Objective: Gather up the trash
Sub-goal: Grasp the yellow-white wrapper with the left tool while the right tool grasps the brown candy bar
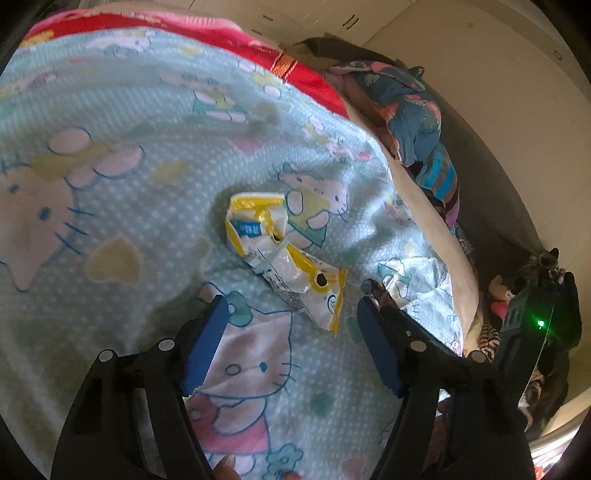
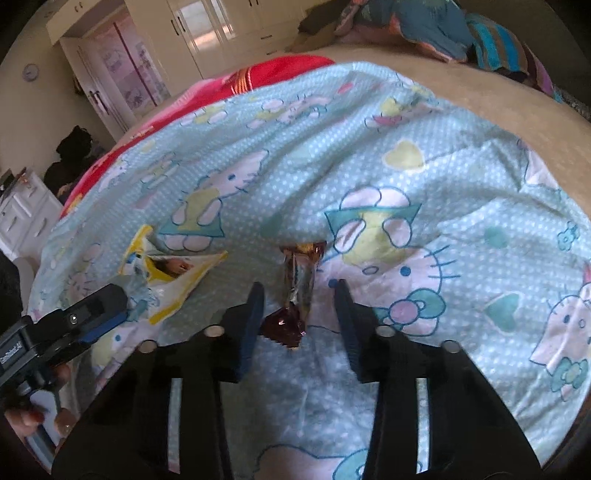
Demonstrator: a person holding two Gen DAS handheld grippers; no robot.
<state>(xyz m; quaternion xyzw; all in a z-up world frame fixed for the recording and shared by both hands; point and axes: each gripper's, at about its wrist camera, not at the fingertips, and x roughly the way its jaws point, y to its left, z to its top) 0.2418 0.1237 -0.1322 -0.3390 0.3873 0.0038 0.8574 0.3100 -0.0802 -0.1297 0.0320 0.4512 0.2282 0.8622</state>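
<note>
A crumpled yellow-and-white snack wrapper (image 1: pixel 284 254) lies on the pale blue cartoon-cat sheet (image 1: pixel 129 221). My left gripper (image 1: pixel 291 299) stands open just above it, the wrapper's near end between the blue pads (image 1: pixel 205 343) without touching them. In the right wrist view a brown foil wrapper (image 2: pixel 299 284) lies between the fingers of my right gripper (image 2: pixel 299 286). That gripper's left pad is at the wrapper's dark red end and a gap shows on the right side, so it is open. The yellow wrapper (image 2: pixel 166 273) and left gripper (image 2: pixel 92 310) appear at the left there.
A red blanket (image 1: pixel 306 74) borders the sheet at the back. Bunched blue patterned clothes (image 1: pixel 413 107) lie on the beige mattress (image 2: pixel 461 85). Cream wardrobes (image 2: pixel 207 33) and white drawers (image 2: pixel 26 214) stand beyond the bed. A hand (image 2: pixel 26 417) holds the left gripper's handle.
</note>
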